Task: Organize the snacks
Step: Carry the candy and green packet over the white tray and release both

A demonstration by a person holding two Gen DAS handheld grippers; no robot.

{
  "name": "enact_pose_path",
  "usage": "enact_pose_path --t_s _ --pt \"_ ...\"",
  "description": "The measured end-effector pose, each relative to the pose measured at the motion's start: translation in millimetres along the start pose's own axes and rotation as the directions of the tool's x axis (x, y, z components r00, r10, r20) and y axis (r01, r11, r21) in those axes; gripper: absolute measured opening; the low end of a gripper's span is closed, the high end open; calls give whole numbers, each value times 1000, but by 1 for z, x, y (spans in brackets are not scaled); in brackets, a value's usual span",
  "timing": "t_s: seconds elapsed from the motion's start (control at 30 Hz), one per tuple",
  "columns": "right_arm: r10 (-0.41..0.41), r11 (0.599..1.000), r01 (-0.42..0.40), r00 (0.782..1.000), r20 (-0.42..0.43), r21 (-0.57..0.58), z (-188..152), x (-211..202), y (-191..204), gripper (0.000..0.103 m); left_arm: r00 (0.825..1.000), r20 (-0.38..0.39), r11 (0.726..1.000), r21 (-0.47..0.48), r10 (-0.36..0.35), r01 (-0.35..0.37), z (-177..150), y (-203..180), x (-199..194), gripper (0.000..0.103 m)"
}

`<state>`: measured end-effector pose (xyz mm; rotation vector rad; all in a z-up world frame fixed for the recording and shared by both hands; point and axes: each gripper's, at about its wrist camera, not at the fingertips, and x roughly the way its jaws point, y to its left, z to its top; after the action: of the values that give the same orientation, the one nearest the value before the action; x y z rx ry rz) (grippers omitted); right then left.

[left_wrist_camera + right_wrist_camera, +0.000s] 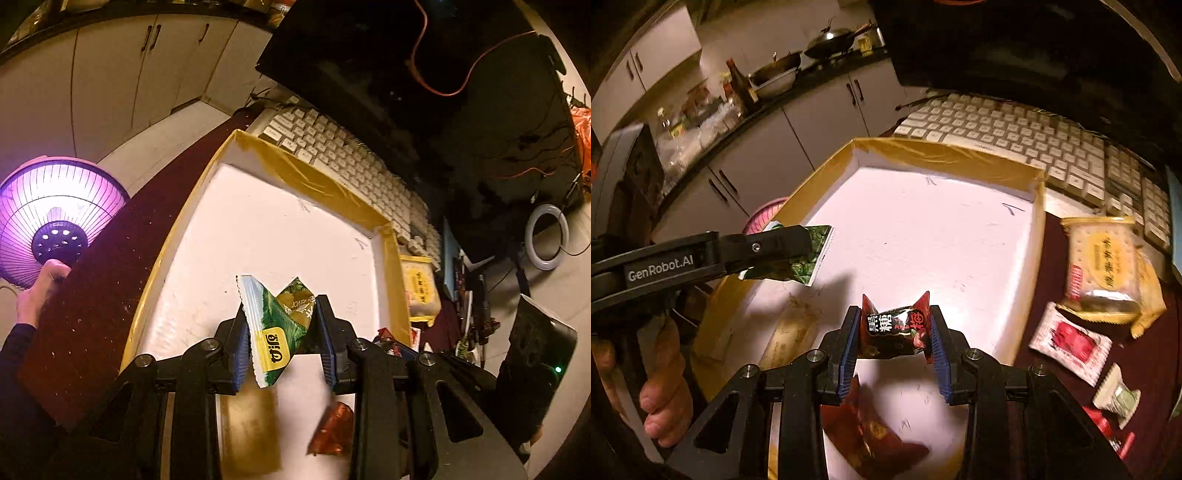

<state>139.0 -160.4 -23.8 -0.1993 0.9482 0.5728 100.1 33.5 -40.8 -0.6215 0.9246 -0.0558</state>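
Left gripper [282,325]: pinching a green snack packet [275,325], held above the near part of the white tray [280,221]. Right gripper [894,332]: clamped on a dark red candy [895,326], also over the tray's near end. Tray: yellow-taped rim, with blurred packets lying at its near edge. Right of the tray, on the dark red table [1071,387]: a yellow biscuit pack [1102,264], a red-and-white sachet [1071,341]. Far side: a white keyboard [1015,136].
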Motion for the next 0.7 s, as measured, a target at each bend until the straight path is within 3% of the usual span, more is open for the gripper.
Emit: enact_pose_path --t_s 0.17,0.27,0.37,0.43,0.5,0.57,0.6,0.67,0.7 --pt "-46 999 48 996 -74 25 1 23 0 37 996 -29 995 56 84 -82 4 -11 19 29" --pt "-77 997 76 995 -69 -14 -2 23 -1 37 983 -62 983 78 172 -167 6 -15 36 29" --pt "-105 994 102 993 -59 -39 -5 27 -2 40 974 -70 974 89 214 -208 5 -16 37 30" --pt "-110 992 106 993 -52 -70 -6 28 -1 43 971 -67 970 99 228 -221 4 -15 37 46" --pt "-89 994 86 995 -37 -67 -4 27 -3 51 974 -72 975 86 213 -206 2 -14 34 48" --pt "-63 997 63 998 0 -44 -4 18 -8 61 981 6 978 75 196 -196 -3 -19 18 48" --pt "-49 998 49 999 19 -31 -5 13 -11 62 981 42 978 76 191 -194 -5 -22 11 54" --pt "-7 1000 8 997 79 -11 -10 -4 -16 63 971 154 980 50 181 -191 -13 -29 -8 74" --pt "15 1000 -14 992 125 -7 -15 -14 -17 69 963 198 980 32 185 -195 -18 -31 -14 82"
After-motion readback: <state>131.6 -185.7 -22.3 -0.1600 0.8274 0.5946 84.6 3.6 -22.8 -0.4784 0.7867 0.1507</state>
